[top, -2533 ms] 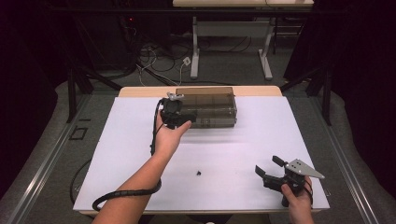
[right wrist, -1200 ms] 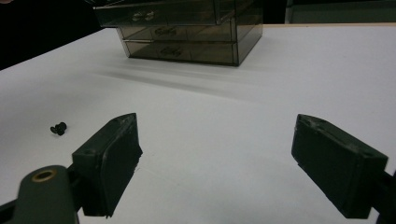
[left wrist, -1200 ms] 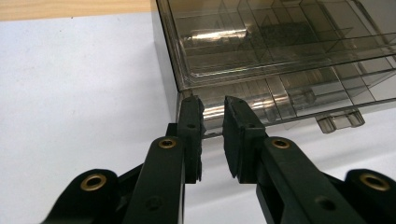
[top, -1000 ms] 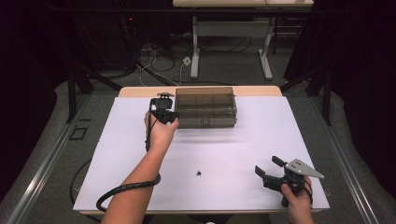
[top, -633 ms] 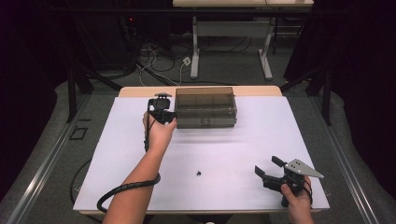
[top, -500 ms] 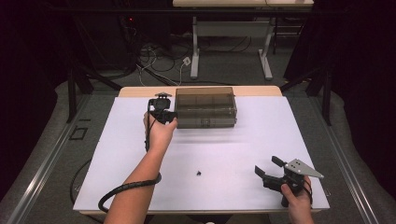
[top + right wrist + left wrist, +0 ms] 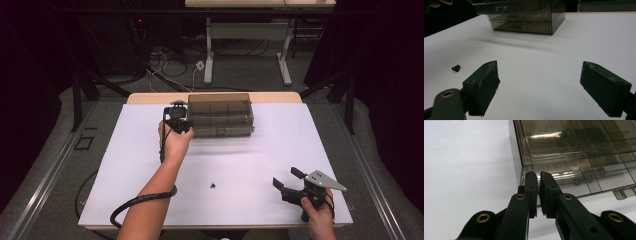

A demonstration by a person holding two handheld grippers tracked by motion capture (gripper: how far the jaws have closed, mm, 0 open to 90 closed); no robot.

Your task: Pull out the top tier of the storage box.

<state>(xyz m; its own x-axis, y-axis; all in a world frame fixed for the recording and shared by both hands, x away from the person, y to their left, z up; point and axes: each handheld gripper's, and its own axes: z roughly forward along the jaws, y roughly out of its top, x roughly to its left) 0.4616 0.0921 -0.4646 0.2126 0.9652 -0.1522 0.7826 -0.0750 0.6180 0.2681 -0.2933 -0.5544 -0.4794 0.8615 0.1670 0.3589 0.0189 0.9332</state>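
Two grippers at work: left gripper (image 7: 537, 192) fingers just closing, nearly shut, at drawer box (image 7: 220, 116) left front corner near table's far edge; right gripper (image 7: 546, 87) wide open, empty. Next, probably pulling drawer out.

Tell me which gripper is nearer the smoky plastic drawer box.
Left. The left gripper is at the drawer box's left front corner, jaws nearly together. The right gripper rests open at the table's near right edge, far from it.
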